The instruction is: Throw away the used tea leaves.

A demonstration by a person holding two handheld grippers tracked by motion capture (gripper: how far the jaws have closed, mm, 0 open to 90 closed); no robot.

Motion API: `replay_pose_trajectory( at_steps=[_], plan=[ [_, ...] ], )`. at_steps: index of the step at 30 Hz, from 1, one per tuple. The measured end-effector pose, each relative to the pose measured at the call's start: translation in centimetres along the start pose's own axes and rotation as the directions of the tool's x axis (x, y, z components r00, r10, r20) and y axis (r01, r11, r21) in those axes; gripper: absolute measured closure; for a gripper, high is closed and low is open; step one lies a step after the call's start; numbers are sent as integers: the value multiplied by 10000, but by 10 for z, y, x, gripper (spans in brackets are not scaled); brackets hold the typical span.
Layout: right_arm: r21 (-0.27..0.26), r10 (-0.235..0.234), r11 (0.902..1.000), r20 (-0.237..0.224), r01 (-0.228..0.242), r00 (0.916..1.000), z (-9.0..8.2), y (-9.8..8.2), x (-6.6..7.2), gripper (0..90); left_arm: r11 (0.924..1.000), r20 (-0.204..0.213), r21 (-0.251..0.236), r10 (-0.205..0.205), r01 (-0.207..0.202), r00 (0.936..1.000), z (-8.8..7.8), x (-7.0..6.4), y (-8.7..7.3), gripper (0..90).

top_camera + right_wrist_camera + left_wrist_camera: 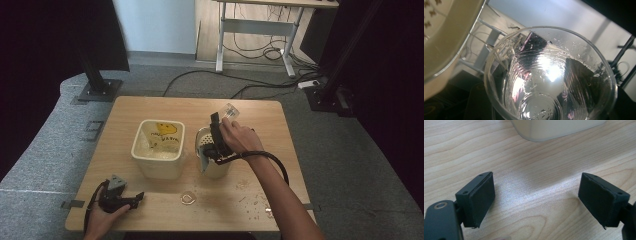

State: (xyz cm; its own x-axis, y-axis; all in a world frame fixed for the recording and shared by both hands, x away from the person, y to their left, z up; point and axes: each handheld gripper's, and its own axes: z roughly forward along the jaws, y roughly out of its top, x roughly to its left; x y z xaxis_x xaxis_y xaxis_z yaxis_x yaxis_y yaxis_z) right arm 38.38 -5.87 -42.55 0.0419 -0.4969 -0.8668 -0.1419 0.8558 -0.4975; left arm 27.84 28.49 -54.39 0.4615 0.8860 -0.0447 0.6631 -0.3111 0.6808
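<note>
My right gripper (220,120) is raised over the table, shut on a clear plastic cup (230,110) that is tipped on its side above a round white container (214,167). In the right gripper view I look into the wet, empty-looking cup (549,75); the jaws show as dark shapes through its wall, and the container's pale rim (451,42) is at the upper left. My left gripper (136,199) lies on the table near the front left edge. Its jaws stand wide open, and the pads (482,197) have only bare wood between them.
A cream square bin (156,161) with a yellow-printed bag inside stands left of the round container; its base (554,130) shows ahead of the left gripper. A small clear piece (188,198) and scattered crumbs (254,200) lie on the wooden table (150,107).
</note>
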Motion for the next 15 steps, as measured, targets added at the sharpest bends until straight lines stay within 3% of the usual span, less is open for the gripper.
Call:
replay_pose_trajectory(
  at_steps=[3, 4, 6, 7, 8, 9, 10, 12, 13, 14, 15],
  plan=[
    [-110, 976, 9951, -313, -980, 9947, -2, -3, -1, 411, 10000, -2, 0, 0, 0, 10000, 0, 0, 0, 135],
    [-188, 1505, 9882, -529, -1517, 9872, -2, -4, -2, 411, 10000, -11, -3, -1, 1, 10000, 0, 0, 0, 134],
    [-213, 2750, 9603, -954, -2782, 9567, -3, -7, -5, 411, 10000, -27, 0, 7, -7, 10000, 0, 0, 0, 135],
    [-266, 3902, 9172, -1426, -3976, 9096, -4, -10, -8, 411, 10000, -37, -2, 11, -11, 10000, 0, 0, 0, 134],
    [-266, 3902, 9172, -1426, -3976, 9096, -4, -10, -8, 411, 10000, -39, 2, 7, -7, 10000, 0, -1, 0, 134],
    [-266, 4346, 8955, -1630, -4443, 8857, -4, -12, -11, 411, 10000, -49, -2, 17, -17, 10000, 0, -1, 0, 134],
    [-379, 4880, 8641, -1808, -5019, 8539, -3, -15, -13, 410, 10000, -48, -3, 20, -20, 10000, 0, -1, 0, 134],
    [-322, 5641, 8120, -2135, -5828, 7976, -3, -19, -17, 410, 10000, -47, -6, 14, -14, 10000, 0, -1, 0, 134],
    [-298, 6538, 7336, -2419, -6789, 7170, -2, -24, -19, 411, 10000, -48, -9, 19, -19, 10000, 0, -1, 0, 134],
    [-298, 6538, 7336, -2419, -6789, 7170, -2, -24, -19, 411, 10000, -49, -17, 21, -22, 10000, 1, -1, 0, 134],
    [-255, 6906, 6942, -2579, -7193, 6757, -2, -26, -20, 411, 10000, -47, -16, 21, -21, 10000, 0, -1, 0, 134]
  ],
)
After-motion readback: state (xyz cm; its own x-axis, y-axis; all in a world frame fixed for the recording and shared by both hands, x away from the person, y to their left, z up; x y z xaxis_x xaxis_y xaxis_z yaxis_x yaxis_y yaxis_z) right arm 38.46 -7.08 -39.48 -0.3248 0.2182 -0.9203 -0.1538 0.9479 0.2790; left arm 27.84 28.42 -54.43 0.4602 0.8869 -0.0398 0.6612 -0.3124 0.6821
